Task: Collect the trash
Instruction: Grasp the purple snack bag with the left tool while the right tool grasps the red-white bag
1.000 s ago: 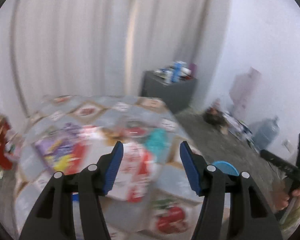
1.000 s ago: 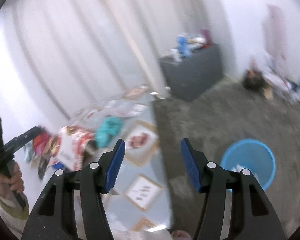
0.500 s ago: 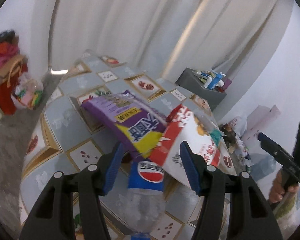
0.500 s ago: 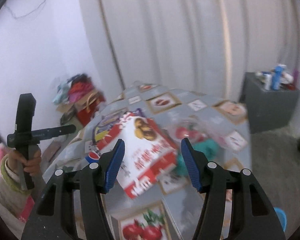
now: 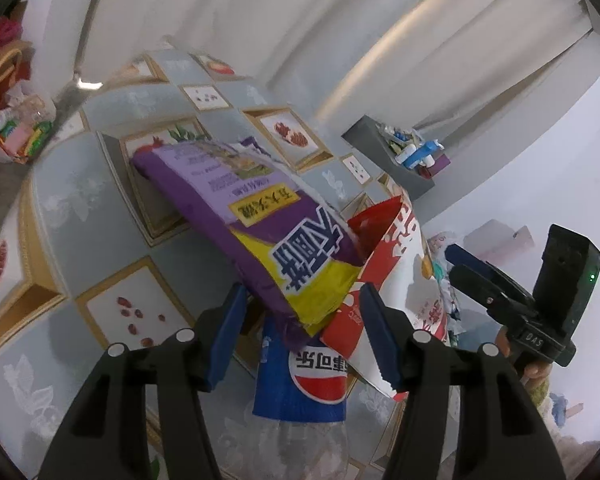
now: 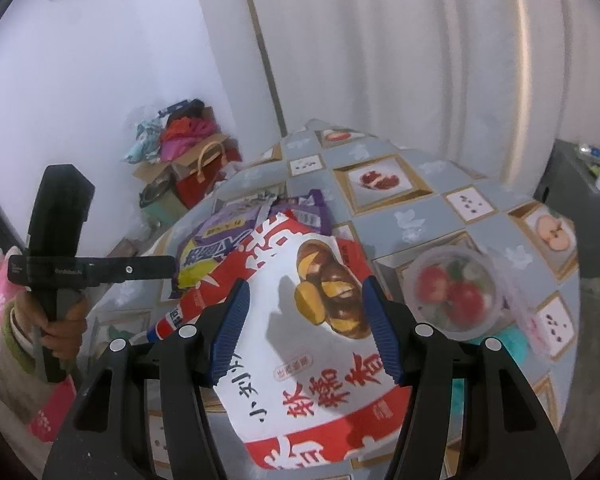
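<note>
Plainly, both sets of fingers (image 5: pixel 302 334) (image 6: pixel 306 326) gape empty; the bottle (image 5: pixel 300 380) reads Pepsi.

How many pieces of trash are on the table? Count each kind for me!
Snack bags: 2, purple snack bag and red-and-white snack bag
Plastic bottles: 1, Pepsi bottle
Clear plastic containers: 1, clear round container
Teal things, too hidden to name: 1
Total: 5

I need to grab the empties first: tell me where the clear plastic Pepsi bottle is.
In the left wrist view, the clear plastic Pepsi bottle lies on the patterned tablecloth, under the purple snack bag and the red-and-white snack bag.
</note>
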The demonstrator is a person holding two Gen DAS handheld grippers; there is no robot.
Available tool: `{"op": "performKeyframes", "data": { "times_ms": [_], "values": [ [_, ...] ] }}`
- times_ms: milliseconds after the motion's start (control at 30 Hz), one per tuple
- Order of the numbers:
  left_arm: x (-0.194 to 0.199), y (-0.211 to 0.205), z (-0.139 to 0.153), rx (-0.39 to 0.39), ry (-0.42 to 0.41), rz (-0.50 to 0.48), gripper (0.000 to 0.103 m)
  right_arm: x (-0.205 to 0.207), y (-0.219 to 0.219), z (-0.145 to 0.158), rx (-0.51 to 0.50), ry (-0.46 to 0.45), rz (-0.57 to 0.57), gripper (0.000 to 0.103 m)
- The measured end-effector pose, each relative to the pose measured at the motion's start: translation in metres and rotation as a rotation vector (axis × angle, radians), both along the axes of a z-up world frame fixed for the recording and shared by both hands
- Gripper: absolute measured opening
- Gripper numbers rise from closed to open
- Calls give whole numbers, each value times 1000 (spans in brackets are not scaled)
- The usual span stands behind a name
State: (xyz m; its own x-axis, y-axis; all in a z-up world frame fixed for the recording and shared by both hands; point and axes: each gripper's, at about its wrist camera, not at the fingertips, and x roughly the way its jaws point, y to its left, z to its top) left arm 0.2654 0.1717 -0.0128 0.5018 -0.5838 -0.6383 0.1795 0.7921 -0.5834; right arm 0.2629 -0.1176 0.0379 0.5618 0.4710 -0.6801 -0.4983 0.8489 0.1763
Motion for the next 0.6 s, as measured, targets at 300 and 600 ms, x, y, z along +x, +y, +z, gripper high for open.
{"op": "performKeyframes", "data": {
  "times_ms": [300,600],
  "values": [
    [11,-6,-16,-10,18,-27,50,8,0,-13,5,36,5,53],
    [13,-1,-18,-36,16,-1,22,11,-2,-15,11,55,-11,34]
  ]
}}
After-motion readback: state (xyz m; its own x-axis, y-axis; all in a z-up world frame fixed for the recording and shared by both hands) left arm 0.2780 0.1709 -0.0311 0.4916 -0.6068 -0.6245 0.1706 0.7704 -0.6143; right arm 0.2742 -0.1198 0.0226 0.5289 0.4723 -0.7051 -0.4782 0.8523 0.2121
